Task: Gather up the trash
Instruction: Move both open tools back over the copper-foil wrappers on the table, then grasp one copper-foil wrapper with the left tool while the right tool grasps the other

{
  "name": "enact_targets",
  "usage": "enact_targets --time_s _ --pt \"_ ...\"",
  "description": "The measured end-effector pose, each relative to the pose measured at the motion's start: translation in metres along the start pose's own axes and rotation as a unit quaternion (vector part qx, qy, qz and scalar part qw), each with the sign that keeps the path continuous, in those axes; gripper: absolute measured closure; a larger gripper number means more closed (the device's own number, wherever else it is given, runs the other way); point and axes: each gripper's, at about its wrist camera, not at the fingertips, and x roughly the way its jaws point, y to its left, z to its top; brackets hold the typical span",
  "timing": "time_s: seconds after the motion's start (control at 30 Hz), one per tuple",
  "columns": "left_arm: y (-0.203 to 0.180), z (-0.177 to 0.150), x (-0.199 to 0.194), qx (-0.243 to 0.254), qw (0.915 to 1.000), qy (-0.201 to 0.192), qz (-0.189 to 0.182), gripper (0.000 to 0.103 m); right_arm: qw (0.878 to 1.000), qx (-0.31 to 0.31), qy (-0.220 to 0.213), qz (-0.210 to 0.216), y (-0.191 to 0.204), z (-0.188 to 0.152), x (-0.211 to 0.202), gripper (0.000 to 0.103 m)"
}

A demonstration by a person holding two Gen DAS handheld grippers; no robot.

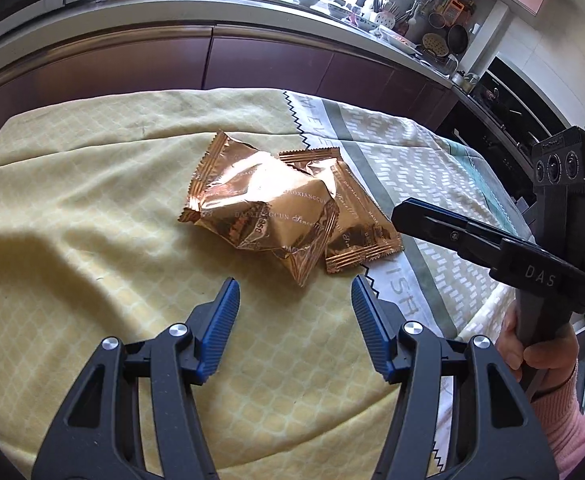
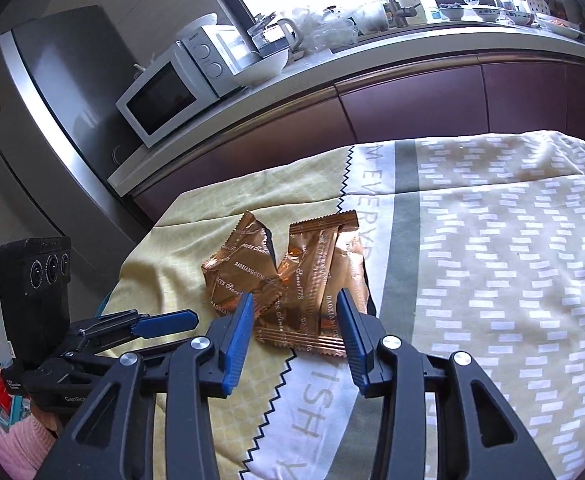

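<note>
Copper foil snack wrappers (image 1: 276, 212) lie in a small overlapping pile on the cloth-covered table (image 1: 92, 208). My left gripper (image 1: 294, 286) is open, its blue pads just short of the pile's near edge. My right gripper (image 2: 294, 300) is open, its fingertips on either side of the nearest flat wrapper (image 2: 316, 292), with a crumpled torn wrapper (image 2: 240, 264) to the left. The right gripper (image 1: 408, 212) shows at the right of the left wrist view, beside the pile. The left gripper (image 2: 176, 322) shows at the lower left of the right wrist view.
The table cloth is yellow on one side and grey-white patterned (image 2: 492, 264) on the other. Behind the table runs a kitchen counter (image 2: 372, 52) with a microwave (image 2: 164, 96), bowls and dishes. A fridge (image 2: 52, 92) stands at the left. The table's edge drops off at the left (image 2: 132, 264).
</note>
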Motion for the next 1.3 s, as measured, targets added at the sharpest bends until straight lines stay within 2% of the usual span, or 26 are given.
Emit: enact_targets --time_s 0.33,0.4,0.5,0.53,0.63,0.77,0.93,1.03,1.07,1.17,1.27,1.3 --pt "0.004 0.021 0.022 -0.051 0.9983 0.01 -0.026 0.048 1.0 0.016 0.006 -0.007 -0.019 0.008 0.011 0.057" --pt "0.007 0.023 0.024 -0.061 0.9977 0.011 -0.027 0.053 1.0 0.016 0.008 -0.01 -0.021 0.008 0.013 0.057" --pt "0.012 0.025 0.027 -0.074 0.9969 0.012 -0.023 0.07 1.0 0.015 0.015 -0.014 -0.021 0.007 0.017 0.056" --pt "0.014 0.026 0.028 -0.08 0.9965 0.013 -0.023 0.084 1.0 0.014 0.018 -0.015 -0.021 0.007 0.018 0.056" --pt "0.021 0.025 0.03 -0.093 0.9951 0.015 -0.032 0.087 0.999 0.009 0.023 -0.024 -0.02 0.006 0.021 0.056" --pt "0.02 0.021 0.023 -0.086 0.9958 0.006 -0.03 0.088 0.999 0.004 0.024 -0.036 -0.018 0.006 0.022 0.055" --pt "0.019 0.014 0.007 -0.07 0.9972 -0.01 -0.026 0.09 0.998 -0.02 0.03 -0.052 -0.009 0.007 0.028 0.039" --pt "0.019 0.01 -0.001 -0.062 0.9978 -0.018 -0.017 0.092 0.995 -0.054 0.035 -0.079 0.005 0.005 0.035 0.036" --pt "0.019 0.008 -0.004 -0.059 0.9979 -0.021 -0.014 0.092 0.993 -0.065 0.037 -0.088 0.008 0.004 0.037 0.036" --pt "0.023 0.002 -0.012 -0.056 0.9981 -0.025 -0.012 0.092 0.991 -0.076 0.039 -0.106 0.012 0.003 0.039 0.047" --pt "0.025 -0.004 -0.019 -0.053 0.9981 -0.03 -0.012 0.093 0.991 -0.071 0.037 -0.11 0.009 0.004 0.037 0.059" --pt "0.027 -0.006 -0.021 -0.052 0.9981 -0.031 -0.011 0.093 0.991 -0.068 0.036 -0.107 0.008 0.004 0.036 0.066"
